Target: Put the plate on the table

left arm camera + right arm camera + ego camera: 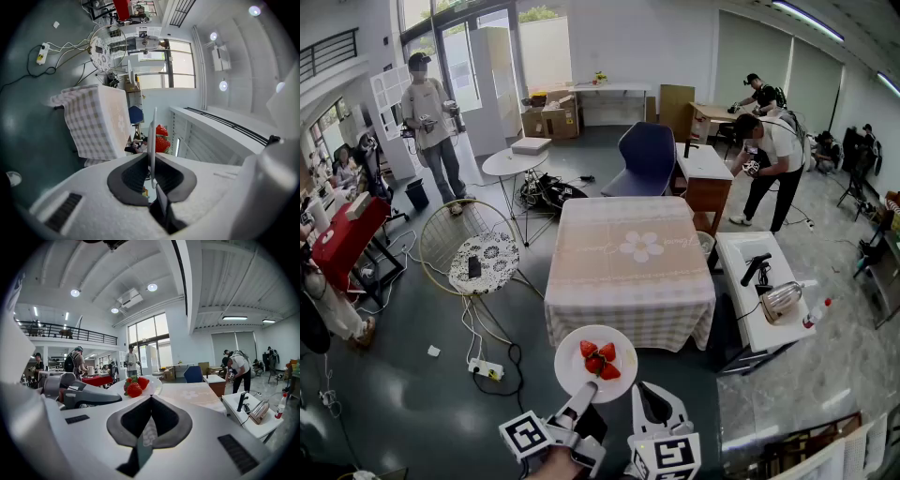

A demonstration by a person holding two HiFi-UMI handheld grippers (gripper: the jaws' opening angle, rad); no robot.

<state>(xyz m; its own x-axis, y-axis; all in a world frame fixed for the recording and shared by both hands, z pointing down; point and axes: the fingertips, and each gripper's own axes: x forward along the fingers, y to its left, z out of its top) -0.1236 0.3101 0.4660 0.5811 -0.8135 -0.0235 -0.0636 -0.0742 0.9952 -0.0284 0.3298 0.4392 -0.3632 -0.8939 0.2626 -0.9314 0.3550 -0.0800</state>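
Observation:
A white plate [596, 362] with three strawberries [598, 359] hangs in the air just before the near edge of the square table [628, 272], which wears a checked cloth. My left gripper [584, 394] is shut on the plate's near rim. In the left gripper view the plate [153, 136] shows edge-on between the pads, with the strawberries [161, 138] behind it. My right gripper [652, 394] is beside it on the right, shut and holding nothing. The right gripper view shows the right gripper [150, 401], the plate [149, 386] and the table [192, 392] beyond.
A white side table [764, 300] with tools stands right of the table. At the left are a round wire stand [483, 258] and a power strip [486, 369] with cables on the floor. A blue chair [647, 157] is behind the table. People stand further off.

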